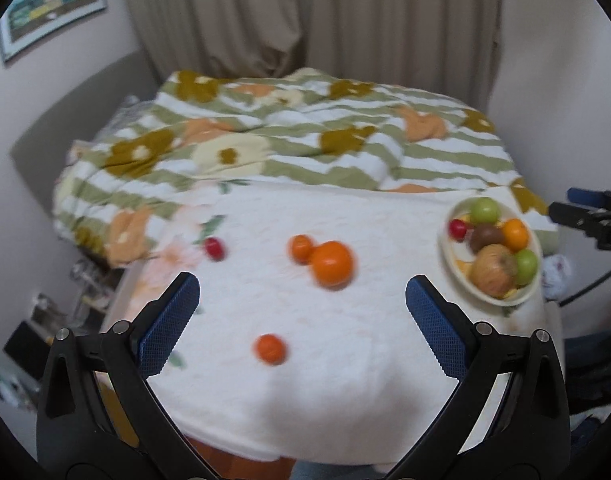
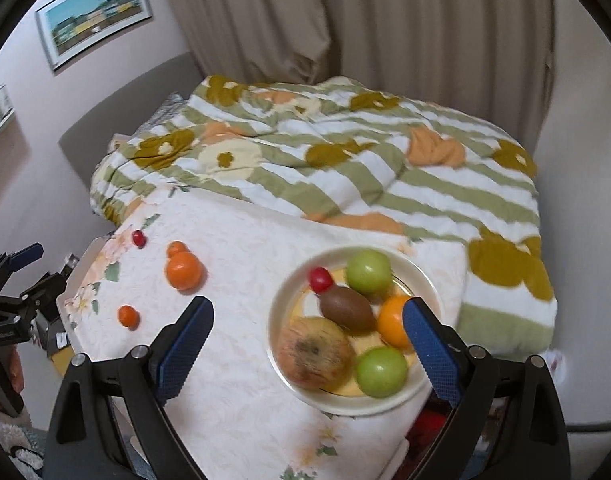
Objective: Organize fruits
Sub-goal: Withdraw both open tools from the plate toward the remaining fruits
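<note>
A cream plate [image 2: 357,250] on the white floral cloth holds two green apples [image 2: 368,272], a large blotchy apple [image 2: 313,352], a brown fruit [image 2: 347,312], an orange [image 2: 389,322] and a small red fruit [image 2: 319,279]. My right gripper [image 2: 308,304] hangs open above the plate with nothing between its fingers. Loose on the cloth lie a big orange [image 1: 332,264], a small orange [image 1: 300,248] touching it, another small orange [image 1: 270,349] nearer, and a red fruit [image 1: 214,248]. My left gripper [image 1: 302,282] is open above them, holding nothing. The plate [image 1: 451,216] sits at the right.
Behind the cloth lies a bed with a rumpled green-striped flowered duvet [image 1: 289,140], then beige curtains [image 2: 385,20]. A framed picture [image 2: 93,16] hangs on the left wall. Clutter sits on the floor at the left [image 1: 45,320]. The cloth's front edge drops off near me.
</note>
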